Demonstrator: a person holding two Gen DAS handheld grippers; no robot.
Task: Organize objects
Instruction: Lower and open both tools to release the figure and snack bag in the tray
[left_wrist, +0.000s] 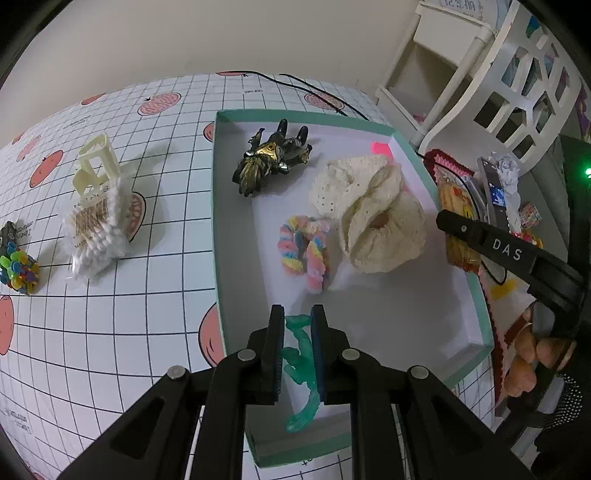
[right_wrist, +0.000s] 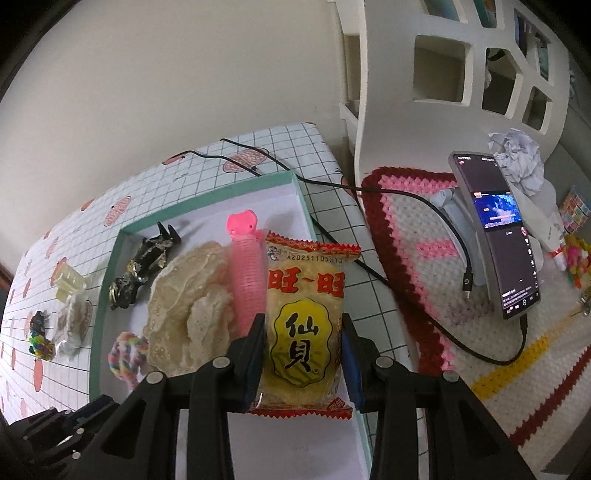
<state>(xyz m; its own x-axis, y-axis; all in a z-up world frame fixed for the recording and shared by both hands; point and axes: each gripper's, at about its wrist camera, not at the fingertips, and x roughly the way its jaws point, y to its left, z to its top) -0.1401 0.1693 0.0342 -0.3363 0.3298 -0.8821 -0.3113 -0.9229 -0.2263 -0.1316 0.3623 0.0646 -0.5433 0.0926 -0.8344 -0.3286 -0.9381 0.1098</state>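
While my left gripper (left_wrist: 297, 350) pinches the green rubbery toy (left_wrist: 301, 369) low in the frame over the teal box (left_wrist: 218, 258), my right gripper (right_wrist: 303, 354) clamps the snack packet (right_wrist: 306, 325) at centre. I judge both are mid-delivery; next, lower and release inside.

A lived-in home room. The worktop (left_wrist: 110, 314) wears a grid-and-fruit oilcloth, and beside it lies a crocheted mat (right_wrist: 417, 236) in pink, red and white. On the mat a phone (right_wrist: 495, 236) plays video on a stand with its cable (right_wrist: 436, 210) nearby, next to crumpled paper (right_wrist: 517, 158). A white cut-out shelf (right_wrist: 461, 55) stands against the plain wall.
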